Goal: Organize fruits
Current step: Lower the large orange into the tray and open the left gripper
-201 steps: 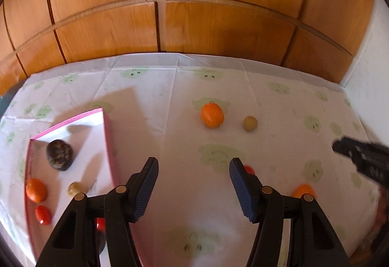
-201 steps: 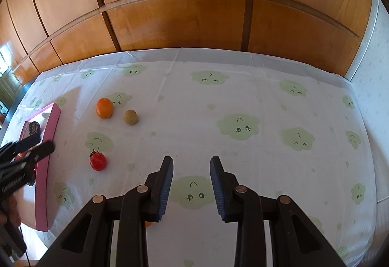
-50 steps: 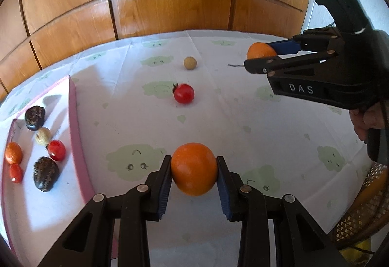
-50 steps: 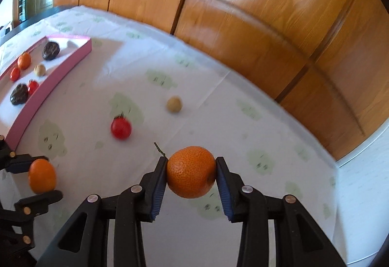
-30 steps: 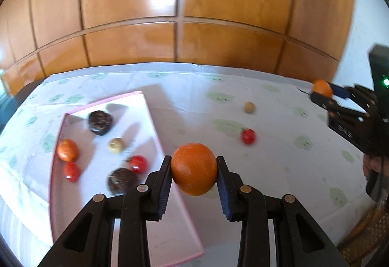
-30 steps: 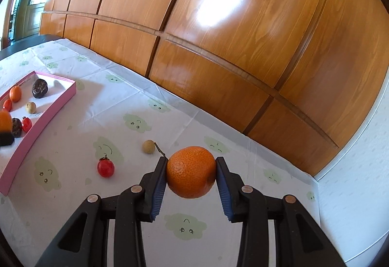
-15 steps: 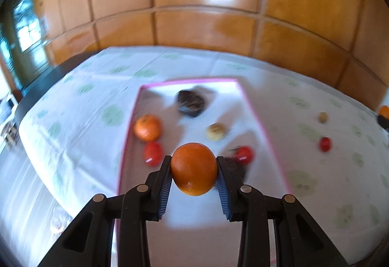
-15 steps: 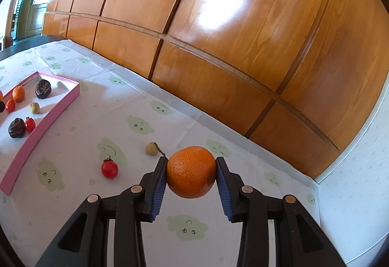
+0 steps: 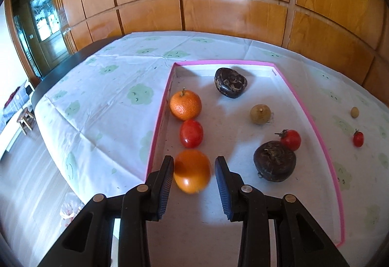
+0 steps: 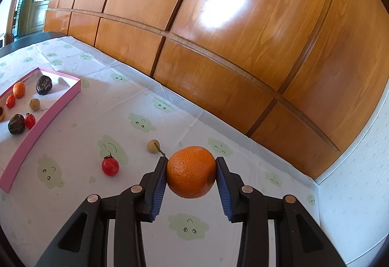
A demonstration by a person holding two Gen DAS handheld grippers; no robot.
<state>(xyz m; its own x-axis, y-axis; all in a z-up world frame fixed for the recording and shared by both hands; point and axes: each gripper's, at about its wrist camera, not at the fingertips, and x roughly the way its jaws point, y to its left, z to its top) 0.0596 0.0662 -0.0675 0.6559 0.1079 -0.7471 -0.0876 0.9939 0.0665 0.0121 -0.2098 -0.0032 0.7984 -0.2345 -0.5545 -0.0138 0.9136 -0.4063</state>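
the left gripper (image 9: 194, 173) has its jaws slightly parted around a blurred orange (image 9: 192, 174), a gap on its right side, over the pink tray (image 9: 313, 118) beside a tomato (image 9: 191, 133). the right gripper (image 10: 191, 172) clamps a mandarin (image 10: 191, 172) above the desk (image 10: 243, 230); a loose tomato (image 10: 110, 166) lies left.

A home dining room is indicated: table covered by a cartoon-cloud tablecloth (image 9: 102, 87), wood-panelled cabinet wall (image 10: 218, 36) behind, glazed wooden door (image 9: 41, 24) and small stool (image 9: 25, 118) seen at the left.
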